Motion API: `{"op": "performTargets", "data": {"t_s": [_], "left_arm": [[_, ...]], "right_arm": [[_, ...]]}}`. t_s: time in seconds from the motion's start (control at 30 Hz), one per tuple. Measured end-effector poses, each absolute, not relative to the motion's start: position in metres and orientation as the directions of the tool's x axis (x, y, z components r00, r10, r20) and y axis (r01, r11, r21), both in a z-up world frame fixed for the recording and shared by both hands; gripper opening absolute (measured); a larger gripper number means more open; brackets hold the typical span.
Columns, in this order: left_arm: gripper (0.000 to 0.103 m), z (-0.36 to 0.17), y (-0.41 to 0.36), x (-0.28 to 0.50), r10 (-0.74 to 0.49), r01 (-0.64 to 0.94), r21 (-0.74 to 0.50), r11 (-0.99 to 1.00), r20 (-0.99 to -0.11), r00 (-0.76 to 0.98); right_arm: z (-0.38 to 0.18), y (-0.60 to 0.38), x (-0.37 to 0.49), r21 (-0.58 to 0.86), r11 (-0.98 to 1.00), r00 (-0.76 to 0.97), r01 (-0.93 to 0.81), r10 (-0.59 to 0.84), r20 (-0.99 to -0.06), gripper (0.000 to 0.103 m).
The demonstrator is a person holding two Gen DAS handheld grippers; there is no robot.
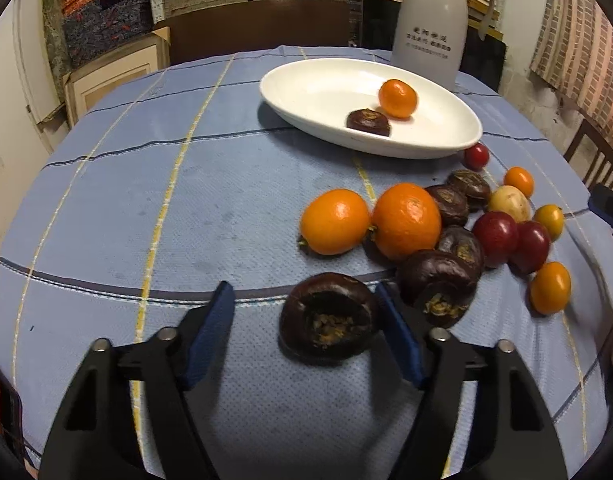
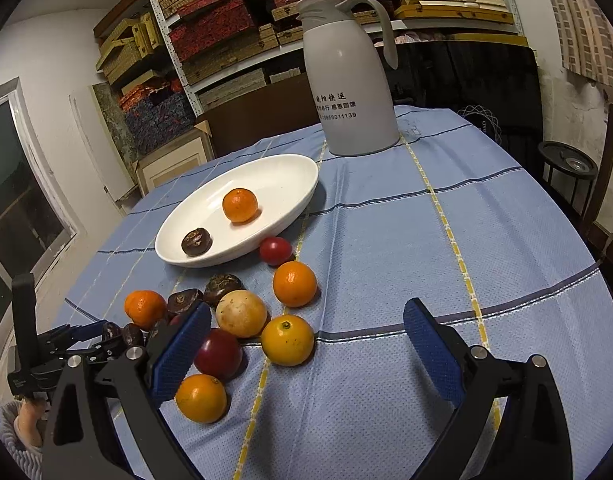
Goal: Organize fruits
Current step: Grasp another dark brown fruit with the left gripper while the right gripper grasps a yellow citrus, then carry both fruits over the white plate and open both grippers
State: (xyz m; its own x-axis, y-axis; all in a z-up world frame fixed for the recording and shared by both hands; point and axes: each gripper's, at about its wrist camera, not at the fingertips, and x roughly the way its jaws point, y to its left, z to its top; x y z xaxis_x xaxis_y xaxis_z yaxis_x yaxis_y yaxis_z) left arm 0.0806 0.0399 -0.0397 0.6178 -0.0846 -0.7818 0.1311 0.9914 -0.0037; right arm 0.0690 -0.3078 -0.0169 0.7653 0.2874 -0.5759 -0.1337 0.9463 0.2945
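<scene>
Straddling a dark chestnut [image 1: 328,318] with the left claw [image 1: 306,320], spread wide, lining up a grab for the plate [image 1: 298,92] ahead; right claw [image 2: 306,344] gaping empty, waiting.

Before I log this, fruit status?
Left gripper open around a water chestnut. Right gripper open, empty. Plate holds two fruits. Nothing blocking.

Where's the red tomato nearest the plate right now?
The tomato sits on the cloth against the plate's near rim in the right wrist view, just beyond an orange.
</scene>
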Motion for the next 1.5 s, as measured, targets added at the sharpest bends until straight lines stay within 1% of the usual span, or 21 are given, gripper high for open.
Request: {"op": "performTargets", "data": {"t_s": [0.03, 0.07, 0.1, 0.23, 0.3, 0.33, 0.4, 0.47, 0.53, 0.67, 0.7, 0.73, 0.77, 0.8, 0.83, 0.87, 0.93, 1.13, 1.23, 1.37, 1.5], "left_arm": [[0.057, -0.040, 0.038, 0.080, -0.096, 0.145, -0.008, 0.989, -0.781, 0.617], [0.050, -0.040, 0.036, 0.079, -0.101, 0.152, -0.007, 0.988, -0.781, 0.616], [0.046, -0.041, 0.034, 0.079, -0.106, 0.163, -0.006, 0.987, -0.783, 0.613], [0.046, -0.041, 0.034, 0.079, -0.118, 0.164, -0.021, 0.986, -0.784, 0.609], [0.046, -0.041, 0.036, 0.080, -0.128, 0.161, -0.037, 0.986, -0.785, 0.606], [0.046, -0.041, 0.037, 0.079, -0.130, 0.160, -0.040, 0.986, -0.785, 0.606], [0.046, -0.041, 0.037, 0.080, -0.131, 0.159, -0.042, 0.986, -0.785, 0.605], [0.046, -0.041, 0.037, 0.080, -0.130, 0.159, -0.041, 0.986, -0.785, 0.605], [0.046, -0.041, 0.037, 0.080, -0.130, 0.159, -0.041, 0.986, -0.785, 0.605], [0.046, -0.041, 0.037, 0.080, -0.130, 0.159, -0.041, 0.986, -0.786, 0.605], [0.046, -0.042, 0.037, 0.080, -0.130, 0.161, -0.040, 0.986, -0.787, 0.603], [0.046, -0.042, 0.037, 0.080, -0.129, 0.161, -0.038, 0.986, -0.787, 0.603], [0.046, -0.042, 0.036, 0.081, -0.124, 0.162, -0.031, 0.986, -0.788, 0.603], [0.046, -0.042, 0.035, 0.081, -0.121, 0.163, -0.027, 0.986, -0.788, 0.603], [0.046, -0.043, 0.034, 0.081, -0.120, 0.164, -0.025, 0.986, -0.788, 0.603], [0.046, -0.042, 0.034, 0.081, -0.120, 0.164, -0.024, 0.986, -0.788, 0.603], [0.046, -0.042, 0.035, 0.081, -0.126, 0.166, -0.031, 0.986, -0.788, 0.603], [0.045, -0.041, 0.037, 0.081, -0.152, 0.172, -0.059, 0.983, -0.785, 0.601], [0.045, -0.041, 0.037, 0.081, -0.151, 0.172, -0.058, 0.983, -0.785, 0.600], [0.045, -0.041, 0.036, 0.082, -0.149, 0.173, -0.053, 0.983, -0.786, 0.600], [0.045, -0.041, 0.036, 0.081, -0.150, 0.172, -0.056, 0.983, -0.784, 0.603]], "right_arm": [[-0.017, -0.307, 0.069, 0.294, 0.946, 0.765, -0.135, 0.288, -0.576, 0.098], [-0.017, -0.307, 0.069, 0.295, 0.946, 0.764, -0.136, 0.289, -0.577, 0.098], [-0.017, -0.308, 0.069, 0.296, 0.945, 0.763, -0.136, 0.291, -0.577, 0.098], [-0.020, -0.308, 0.069, 0.308, 0.941, 0.750, -0.140, 0.303, -0.587, 0.096], [-0.022, -0.309, 0.070, 0.316, 0.938, 0.737, -0.144, 0.315, -0.597, 0.091], [-0.024, -0.309, 0.071, 0.324, 0.935, 0.725, -0.147, 0.325, -0.607, 0.090], [-0.027, -0.307, 0.073, 0.335, 0.930, 0.706, -0.149, 0.337, -0.623, 0.083], [-0.031, -0.307, 0.076, 0.344, 0.927, 0.688, -0.148, 0.346, -0.638, 0.078], [-0.034, -0.306, 0.077, 0.343, 0.928, 0.679, -0.146, 0.346, -0.648, 0.076], [-0.038, -0.293, 0.078, 0.275, 0.949, 0.668, -0.157, 0.307, -0.677, 0.076], [-0.041, -0.286, 0.080, 0.248, 0.954, 0.658, -0.169, 0.297, -0.692, 0.074], [-0.043, -0.283, 0.081, 0.237, 0.955, 0.650, -0.178, 0.295, -0.700, 0.071], [-0.045, -0.279, 0.083, 0.224, 0.955, 0.635, -0.193, 0.296, -0.713, 0.063], [-0.047, -0.277, 0.085, 0.223, 0.954, 0.625, -0.200, 0.300, -0.721, 0.051], [-0.050, -0.276, 0.087, 0.232, 0.951, 0.610, -0.205, 0.309, -0.730, 0.045], [-0.051, -0.277, 0.089, 0.244, 0.948, 0.599, -0.205, 0.319, -0.734, 0.036], [-0.053, -0.280, 0.089, 0.272, 0.940, 0.592, -0.204, 0.340, -0.730, 0.035], [-0.051, -0.278, 0.088, 0.277, 0.936, 0.595, -0.219, 0.353, -0.722, 0.034], [-0.052, -0.277, 0.090, 0.282, 0.935, 0.585, -0.214, 0.354, -0.729, 0.036], [-0.052, -0.273, 0.096, 0.249, 0.945, 0.594, -0.211, 0.326, -0.736, 0.037], [-0.049, -0.277, 0.092, 0.263, 0.939, 0.612, -0.221, 0.343, -0.712, 0.035]]}}
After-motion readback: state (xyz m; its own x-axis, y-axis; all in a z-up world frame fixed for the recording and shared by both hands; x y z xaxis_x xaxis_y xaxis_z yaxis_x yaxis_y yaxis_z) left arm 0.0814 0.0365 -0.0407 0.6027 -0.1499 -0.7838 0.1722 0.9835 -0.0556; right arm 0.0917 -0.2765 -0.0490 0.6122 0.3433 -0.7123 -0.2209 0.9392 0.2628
